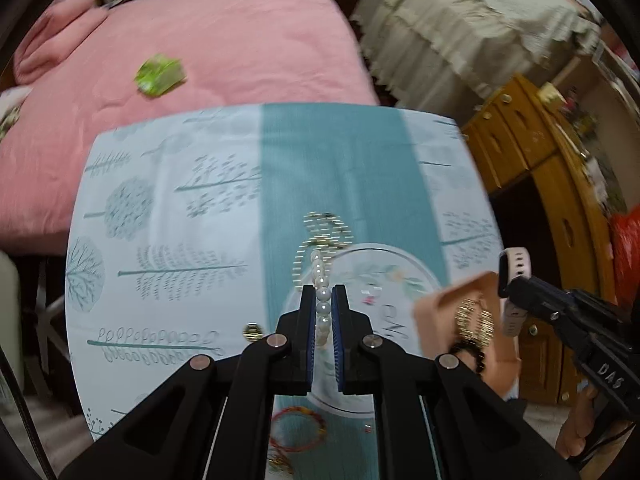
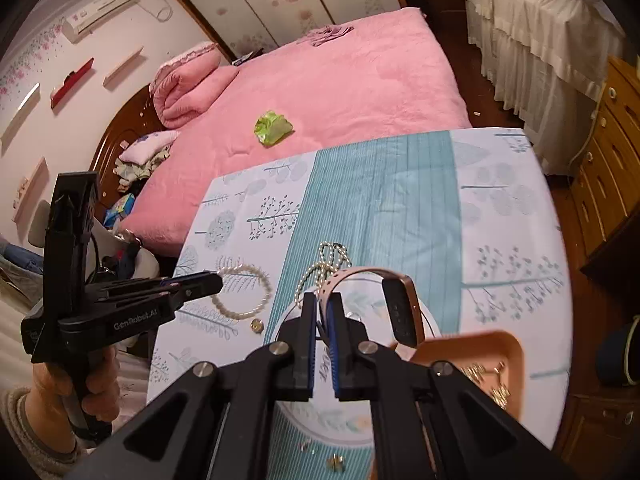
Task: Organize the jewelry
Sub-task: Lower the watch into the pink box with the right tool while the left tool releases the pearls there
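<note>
My left gripper (image 1: 323,300) is shut on a pearl bracelet (image 1: 320,276) and holds it above the table; in the right wrist view the bracelet (image 2: 244,292) hangs from that gripper (image 2: 216,282). My right gripper (image 2: 322,308) is shut on the strap of a pink watch (image 2: 396,304), held over a white floral plate (image 2: 352,420). The watch (image 1: 516,276) also shows in the left wrist view, over a peach tray (image 1: 444,312) holding gold jewelry (image 1: 474,322). A gold chain (image 1: 324,232) lies at the plate's far rim.
The table has a teal and white tree-print cloth (image 2: 384,200). A red bead bracelet (image 1: 298,428) and a small gold ring (image 1: 252,330) lie on it. A pink bed (image 2: 320,80) with a green wrapper (image 2: 272,126) lies beyond. Wooden drawers (image 1: 532,152) stand to the right.
</note>
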